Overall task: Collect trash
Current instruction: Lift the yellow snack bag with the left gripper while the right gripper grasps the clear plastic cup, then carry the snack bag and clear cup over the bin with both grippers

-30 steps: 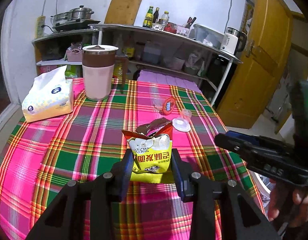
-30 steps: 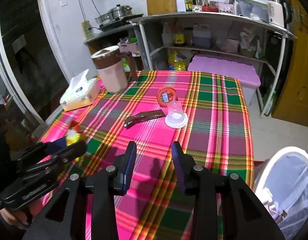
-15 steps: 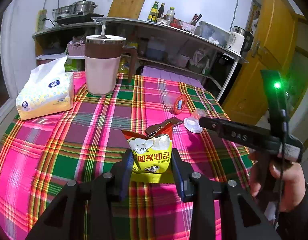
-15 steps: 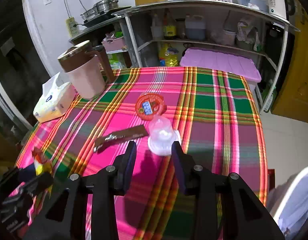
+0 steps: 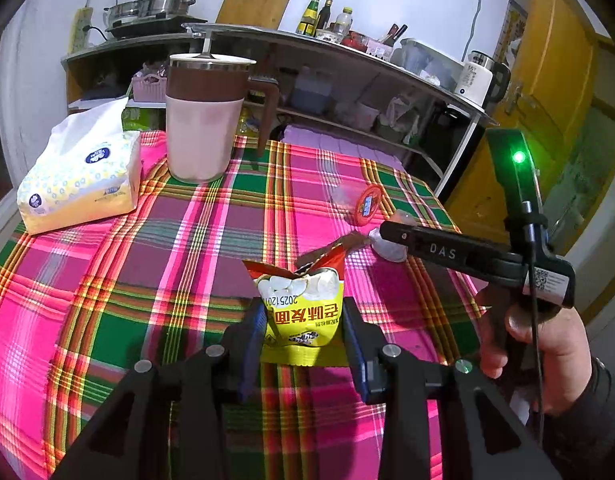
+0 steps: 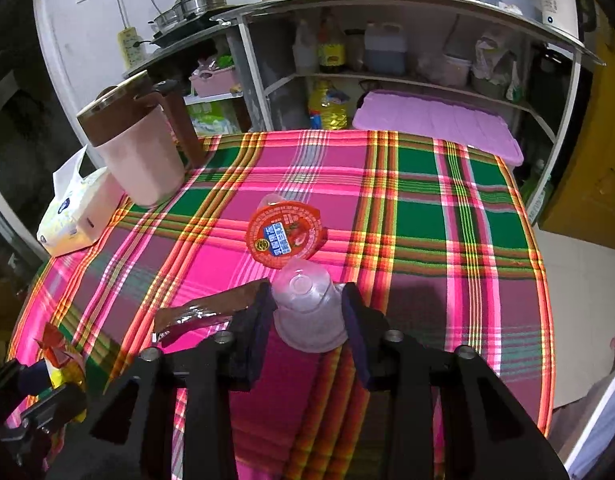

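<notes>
My left gripper (image 5: 303,320) is shut on a yellow and red snack packet (image 5: 301,306) above the plaid tablecloth (image 5: 187,240). My right gripper (image 6: 307,308) is open, its fingers on either side of an upturned clear plastic cup (image 6: 309,308) standing on the cloth. A red-lidded jelly cup (image 6: 284,234) lies just beyond it, and a brown wrapper (image 6: 205,312) lies to its left, partly behind my left finger. The right gripper also shows in the left wrist view (image 5: 391,234), by the cup (image 5: 387,246).
A pink and brown jug (image 6: 137,152) and a tissue pack (image 6: 77,212) stand at the table's far left. Shelves (image 6: 407,72) with bottles sit behind the table. A white bin's rim (image 6: 599,420) shows at the lower right.
My right gripper has moved forward over the table until its fingers flank the clear cup. My left gripper still holds the snack packet and has shifted slightly.
</notes>
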`<state>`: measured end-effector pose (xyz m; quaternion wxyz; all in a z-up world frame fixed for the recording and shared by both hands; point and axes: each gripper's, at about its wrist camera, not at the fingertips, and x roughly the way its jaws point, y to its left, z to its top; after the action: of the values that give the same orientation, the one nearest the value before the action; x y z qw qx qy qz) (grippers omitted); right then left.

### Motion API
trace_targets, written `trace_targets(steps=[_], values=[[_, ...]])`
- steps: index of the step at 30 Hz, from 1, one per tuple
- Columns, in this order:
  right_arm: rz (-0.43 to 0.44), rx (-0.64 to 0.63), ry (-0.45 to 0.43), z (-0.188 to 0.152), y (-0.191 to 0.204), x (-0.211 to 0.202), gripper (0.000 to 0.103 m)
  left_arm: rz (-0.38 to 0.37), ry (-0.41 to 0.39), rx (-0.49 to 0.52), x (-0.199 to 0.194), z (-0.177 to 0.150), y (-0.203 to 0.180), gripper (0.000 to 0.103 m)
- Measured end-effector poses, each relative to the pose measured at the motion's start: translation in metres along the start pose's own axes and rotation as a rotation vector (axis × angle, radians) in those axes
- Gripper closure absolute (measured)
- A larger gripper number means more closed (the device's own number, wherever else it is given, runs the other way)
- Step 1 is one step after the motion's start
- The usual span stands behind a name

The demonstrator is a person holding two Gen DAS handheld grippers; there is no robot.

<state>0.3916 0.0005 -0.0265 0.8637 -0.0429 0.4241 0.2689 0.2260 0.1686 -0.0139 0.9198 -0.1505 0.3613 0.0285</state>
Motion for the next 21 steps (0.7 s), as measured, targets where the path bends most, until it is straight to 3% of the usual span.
trace_targets(steps=[8, 21], values=[[0.014, -0.002, -0.019, -0.007, 0.002, -0.018, 0.071, 0.005, -0.001, 0.009, -0.003, -0.001, -0.003, 0.065], [0.049, -0.016, -0.076, -0.053, 0.010, -0.101, 0.071, -0.011, -0.025, 0.056, -0.040, -0.019, -0.033, 0.065]])
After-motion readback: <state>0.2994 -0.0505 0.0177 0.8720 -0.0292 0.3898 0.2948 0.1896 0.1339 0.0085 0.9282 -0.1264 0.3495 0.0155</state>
